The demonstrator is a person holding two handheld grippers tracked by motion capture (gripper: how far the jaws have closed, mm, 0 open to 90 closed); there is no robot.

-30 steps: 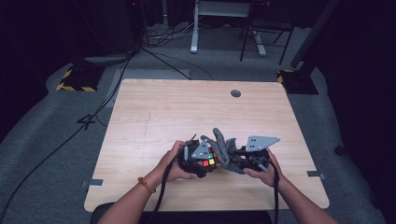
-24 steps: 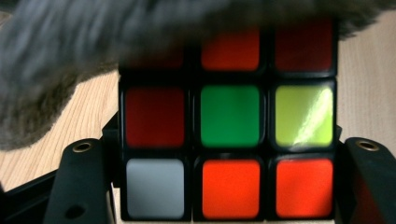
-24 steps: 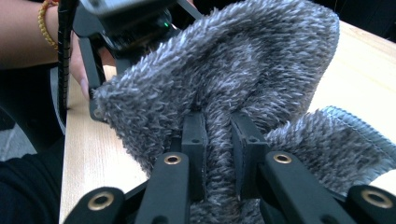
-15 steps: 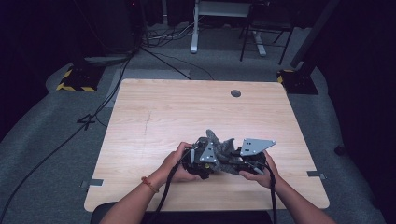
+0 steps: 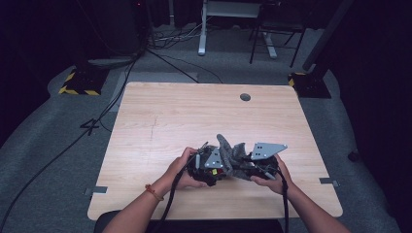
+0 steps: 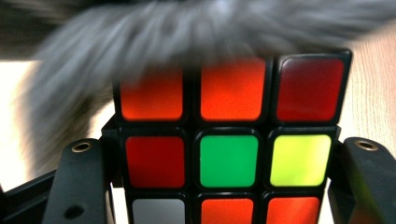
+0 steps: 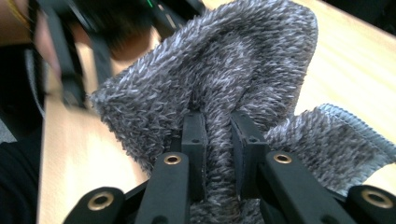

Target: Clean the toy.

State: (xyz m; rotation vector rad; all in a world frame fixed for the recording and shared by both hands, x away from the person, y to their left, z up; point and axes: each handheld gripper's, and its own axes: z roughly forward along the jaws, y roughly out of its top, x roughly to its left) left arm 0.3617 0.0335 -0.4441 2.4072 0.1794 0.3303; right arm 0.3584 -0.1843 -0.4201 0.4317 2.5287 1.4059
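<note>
Near the front edge of the wooden surface (image 5: 160,121), the person's two hands meet, each carrying a gripper. The left gripper (image 5: 206,167) has its fingers (image 6: 81,186) clamped on the two sides of a puzzle cube (image 6: 229,140), whose facing side shows orange, red, green, yellow and white squares inside a black frame. In the high view the cube (image 5: 219,172) is a small patch of colour just below the grey plate of that gripper.

The right gripper (image 5: 260,167) has its fingers (image 7: 194,135) pinched narrowly on a fold of a grey fuzzy cloth (image 7: 224,88), which bunches up between them and fans out above and to the side. In the high view the cloth (image 5: 231,153) stands up between the two grippers, above the surface. In the left gripper view the cloth (image 6: 154,42) lies blurred across the top of the cube, covering the upper edge of its top row of squares.
</note>
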